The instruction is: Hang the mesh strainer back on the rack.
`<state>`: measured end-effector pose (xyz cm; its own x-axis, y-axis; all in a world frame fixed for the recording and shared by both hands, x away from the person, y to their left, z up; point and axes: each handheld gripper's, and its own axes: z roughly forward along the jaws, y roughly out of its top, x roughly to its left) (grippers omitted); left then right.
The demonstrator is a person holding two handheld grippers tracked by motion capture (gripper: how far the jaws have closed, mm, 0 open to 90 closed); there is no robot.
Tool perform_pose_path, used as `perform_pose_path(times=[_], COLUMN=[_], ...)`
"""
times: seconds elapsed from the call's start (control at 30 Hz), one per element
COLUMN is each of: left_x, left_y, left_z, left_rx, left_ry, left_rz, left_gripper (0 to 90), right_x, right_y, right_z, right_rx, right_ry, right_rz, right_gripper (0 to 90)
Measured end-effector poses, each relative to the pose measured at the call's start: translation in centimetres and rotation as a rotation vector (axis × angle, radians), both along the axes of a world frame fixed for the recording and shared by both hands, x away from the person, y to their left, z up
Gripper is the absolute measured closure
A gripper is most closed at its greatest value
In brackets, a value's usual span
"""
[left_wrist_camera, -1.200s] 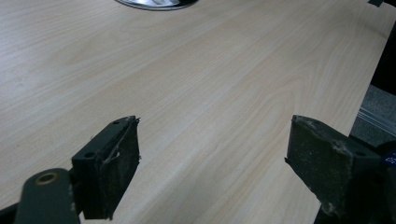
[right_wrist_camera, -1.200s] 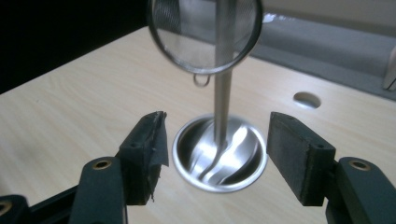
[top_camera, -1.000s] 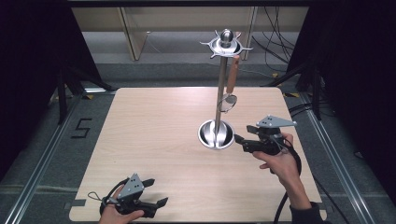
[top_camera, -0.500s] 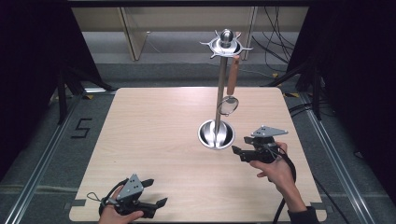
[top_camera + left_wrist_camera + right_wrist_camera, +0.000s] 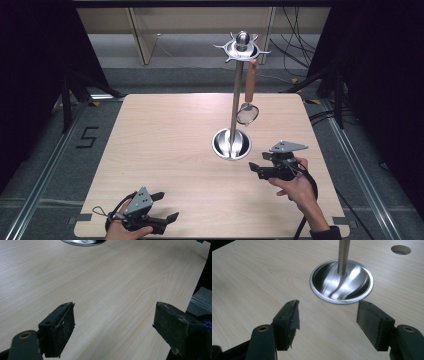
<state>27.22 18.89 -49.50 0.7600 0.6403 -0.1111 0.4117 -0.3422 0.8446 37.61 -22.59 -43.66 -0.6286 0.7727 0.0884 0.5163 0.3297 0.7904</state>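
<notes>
While the right gripper (image 5: 256, 169) is hovering low over the table (image 5: 165, 150) with its jaws spread apart and nothing between them, it is pointing at the round base of the metal stand (image 5: 232, 144), which is sitting just beyond the jaw tips. In the right gripper view (image 5: 327, 325) the pads (image 5: 372, 323) are showing frayed, worn edges, and the base (image 5: 342, 281) is shining like a shallow polished dish with the pole rising out of its middle. A hand (image 5: 295, 187) is wrapping the gripper from behind.

Near the front left corner, the left gripper (image 5: 167, 207) is also being held with its jaws wide and empty, aimed across the bare wood; in the left gripper view (image 5: 113, 325) its pads are looking scuffed too.

From the base, the thin pole is climbing to a ring of short hooks topped by a ball. One small strainer (image 5: 247, 111) with a wooden handle is hanging from a hook on the right side, its mesh bowl dangling beside the pole, above the base.

In the left gripper view the base is being cut off at the top edge, leaving a sliver. In the right gripper view the pole is running out of frame, and a round hole (image 5: 401, 249) in the tabletop is sitting at the far corner. Whether the strainer's bowl is touching the pole is hard to tell.
</notes>
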Motion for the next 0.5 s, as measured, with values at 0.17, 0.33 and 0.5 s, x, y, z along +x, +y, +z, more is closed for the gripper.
perform_pose_path(times=[0.17, 0.33, 0.5], left_x=[0.02, -0.02, -0.04], left_y=[0.12, -0.04, -0.11], left_z=[0.06, -0.01, -0.07], left_rx=[0.009, -0.001, -0.013], left_ry=[-0.01, -0.005, -0.004], left_rz=[-0.016, -0.018, -0.013], left_gripper=[16.5, 16.5, 16.5], right_x=[-0.31, -0.73, -0.94], right_y=[0.14, 0.46, 0.54], right_z=[-0.28, -0.58, -0.73], right_rx=[0.007, -0.007, -0.009], right_ry=[0.02, 0.017, 0.023], right_rz=[0.023, 0.026, 0.032], right_gripper=[35.0, 34.6, 34.2])
